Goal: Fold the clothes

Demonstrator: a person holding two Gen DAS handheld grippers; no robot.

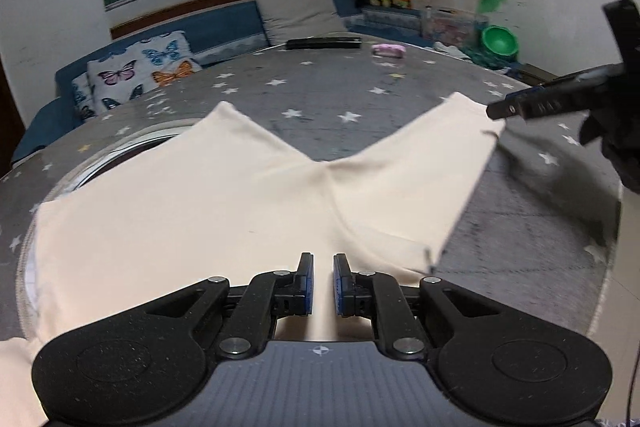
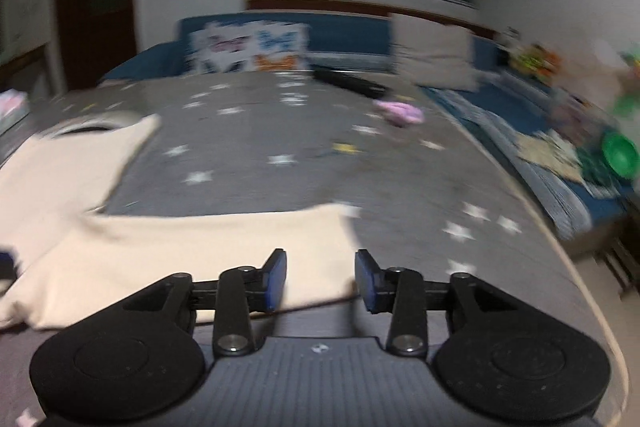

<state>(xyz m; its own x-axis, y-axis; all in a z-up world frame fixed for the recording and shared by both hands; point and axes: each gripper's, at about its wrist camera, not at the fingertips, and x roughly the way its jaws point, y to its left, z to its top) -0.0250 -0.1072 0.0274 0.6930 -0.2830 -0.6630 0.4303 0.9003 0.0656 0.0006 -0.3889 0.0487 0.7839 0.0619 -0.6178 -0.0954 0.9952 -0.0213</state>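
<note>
- The cream garment is lying spread on the star-print grey cover of the round counter, filling the 7 to 10 o'clock part of the left wrist view and running across toward 3 o'clock.
- The left gripper is sitting at 6 o'clock over the near hem, its jaws standing slightly apart with cloth visible in the gap; the pads are not seeming to pinch it, so I am reading it as released.
- Two pointed flaps are rising toward 11 and 2 o'clock with a V-shaped notch between them at 12, so one fold is looking laid, though loosely.
- The right gripper is showing at 3 o'clock, its tip just beside the right flap's corner; in its own blurred view the jaws are standing clearly parted, gripping nothing, with the garment's edge lying beneath them.
- Judging by this, the folding is in its early part: further folds and smoothing are remaining.
</note>
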